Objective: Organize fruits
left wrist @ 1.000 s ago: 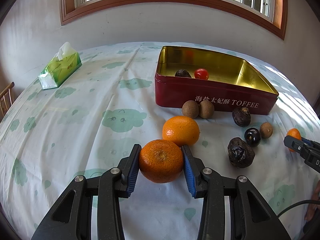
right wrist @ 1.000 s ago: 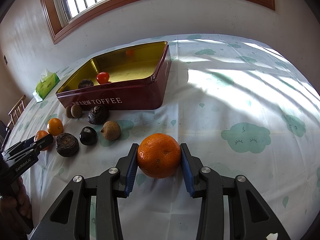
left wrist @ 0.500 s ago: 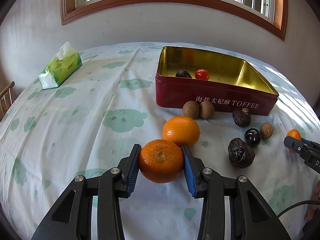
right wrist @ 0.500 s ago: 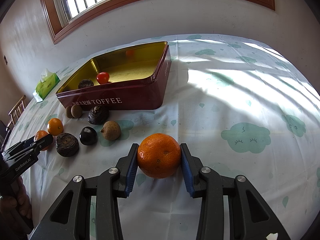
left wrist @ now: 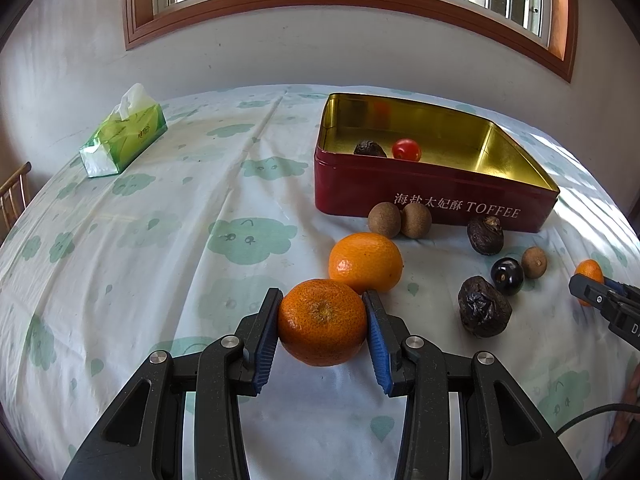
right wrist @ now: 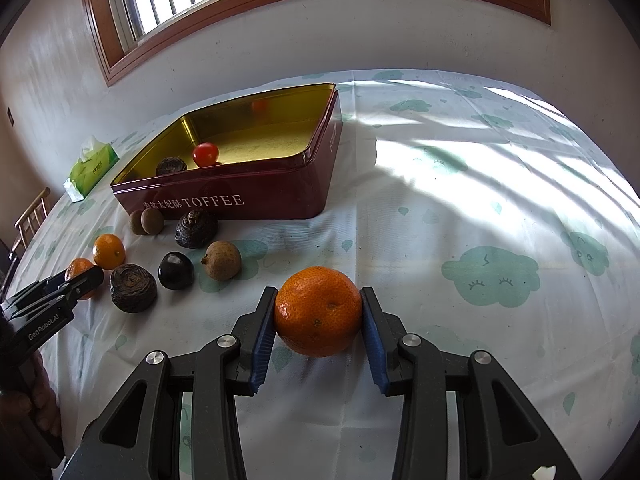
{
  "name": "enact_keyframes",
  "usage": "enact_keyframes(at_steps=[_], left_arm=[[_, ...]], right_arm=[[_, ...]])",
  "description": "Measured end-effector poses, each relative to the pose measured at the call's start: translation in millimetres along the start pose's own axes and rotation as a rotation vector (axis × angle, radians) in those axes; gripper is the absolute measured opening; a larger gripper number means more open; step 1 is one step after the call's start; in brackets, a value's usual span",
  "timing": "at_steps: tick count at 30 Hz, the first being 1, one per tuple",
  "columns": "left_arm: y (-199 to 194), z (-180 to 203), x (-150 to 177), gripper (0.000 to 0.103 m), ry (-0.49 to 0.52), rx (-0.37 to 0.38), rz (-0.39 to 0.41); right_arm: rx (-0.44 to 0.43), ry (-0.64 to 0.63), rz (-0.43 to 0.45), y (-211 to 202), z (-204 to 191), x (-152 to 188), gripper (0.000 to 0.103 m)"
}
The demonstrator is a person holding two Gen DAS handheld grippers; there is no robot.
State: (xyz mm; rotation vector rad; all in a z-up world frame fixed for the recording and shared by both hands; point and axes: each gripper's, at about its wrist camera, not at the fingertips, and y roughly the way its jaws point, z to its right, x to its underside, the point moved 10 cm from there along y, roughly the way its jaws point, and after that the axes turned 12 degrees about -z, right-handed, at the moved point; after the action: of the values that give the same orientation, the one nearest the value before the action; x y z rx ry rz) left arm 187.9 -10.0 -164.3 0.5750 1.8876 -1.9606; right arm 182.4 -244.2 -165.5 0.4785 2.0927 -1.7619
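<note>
Orange everywhere: each gripper is clamped on its own mandarin. Left gripper (left wrist: 323, 322) has blue pads pressed on both sides of a round pebbly orange mandarin (left wrist: 322, 321), jaws part-open around it, fruit low over the cloth. Right gripper (right wrist: 318, 312) likewise has its pads squeezed on a second orange mandarin (right wrist: 318, 310). Both grippers point steeply down at the bench.

Bench (left wrist: 120, 264) wears a white cloth with green cloud print. Red rectangular TOFFEE tin with gold lining (left wrist: 436, 204) sits toward the far side, lid off, holding one red cherry tomato (left wrist: 406, 149) and one dark wrinkled fruit (left wrist: 369, 148); most of its floor is bare.

Clutter just in front of the tin's near wall: third loose orange mandarin (left wrist: 366, 262) just behind the left-held one, two brown round fruits (left wrist: 399, 219) touching each other, a dark wrinkled fruit (left wrist: 485, 234), a glossy black fruit (left wrist: 507, 275), a small brown fruit (left wrist: 534, 262), a larger black wrinkled fruit (left wrist: 484, 312).

Open room: wide bare cloth left of the tin out to the green tissue pack (left wrist: 124, 138); right of the tin, large sunlit bare stretch (right wrist: 500, 184). Bench edges curve off at both sides.
</note>
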Motion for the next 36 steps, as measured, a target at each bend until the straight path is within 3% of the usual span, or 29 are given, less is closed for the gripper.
enact_keyframes(at_steps=[7,19,29,36], left_arm=[[2,-4,-2,0.042,0.001,0.001,-0.003],[-10,-11,-14,0.042,0.011,-0.021,0.012],[-37,-3,-74,0.042,0.009,0.026,0.098],[-31,6,-118,0.042,0.028,0.032,0.129]], right_arm=[[0.017,-0.004,0.021,-6,1,-1,0.037],[-0.035,-0.012,0.044,-23,-15,-6,0.037],[-0.067,-0.059,0.139,-47,-41,-64,0.037],[-0.056,-0.090,0.152,-31,-52,-100,0.037]])
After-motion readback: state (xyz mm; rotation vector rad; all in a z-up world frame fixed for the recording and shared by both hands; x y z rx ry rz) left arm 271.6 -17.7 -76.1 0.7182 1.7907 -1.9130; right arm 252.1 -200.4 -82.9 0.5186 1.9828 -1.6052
